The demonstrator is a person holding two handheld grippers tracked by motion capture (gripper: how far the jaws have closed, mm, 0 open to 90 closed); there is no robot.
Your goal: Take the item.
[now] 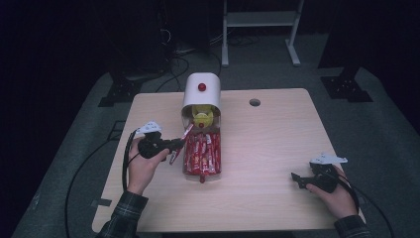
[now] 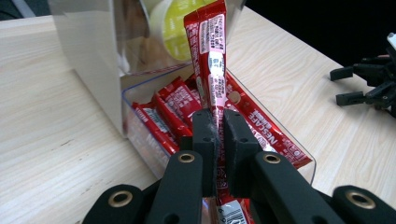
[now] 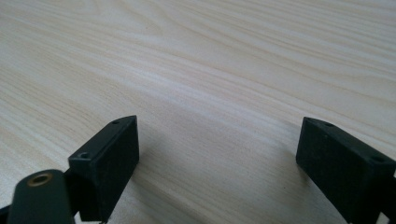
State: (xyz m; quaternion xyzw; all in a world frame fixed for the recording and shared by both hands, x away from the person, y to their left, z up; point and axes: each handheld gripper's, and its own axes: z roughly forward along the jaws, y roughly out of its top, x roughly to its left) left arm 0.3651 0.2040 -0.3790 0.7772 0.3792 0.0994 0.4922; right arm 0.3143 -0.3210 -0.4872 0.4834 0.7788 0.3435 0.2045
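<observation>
A clear tray [image 1: 187, 171] of red coffee stick packets [image 1: 202, 153] lies mid-table, in front of a white dispenser [image 1: 201, 91] with a red knob and yellow pods [image 1: 203, 118] inside. My left gripper [image 1: 179, 144] is shut on one red stick packet [image 2: 211, 56], which stands up between its jaws just left of the tray; more red stick packets [image 2: 261, 128] lie in the clear tray [image 2: 140, 135] beyond the gripper [image 2: 218, 140]. My right gripper [image 1: 297, 179] rests near the table's front right, open, with bare wood between its jaws [image 3: 217, 163].
The wooden table [image 1: 267, 144] has a round cable hole [image 1: 254, 102] at the back right. Cables trail off the left edge. A metal stand's legs [image 1: 292, 44] sit on the floor behind. In the left gripper view, the other gripper [image 2: 369, 86] shows far right.
</observation>
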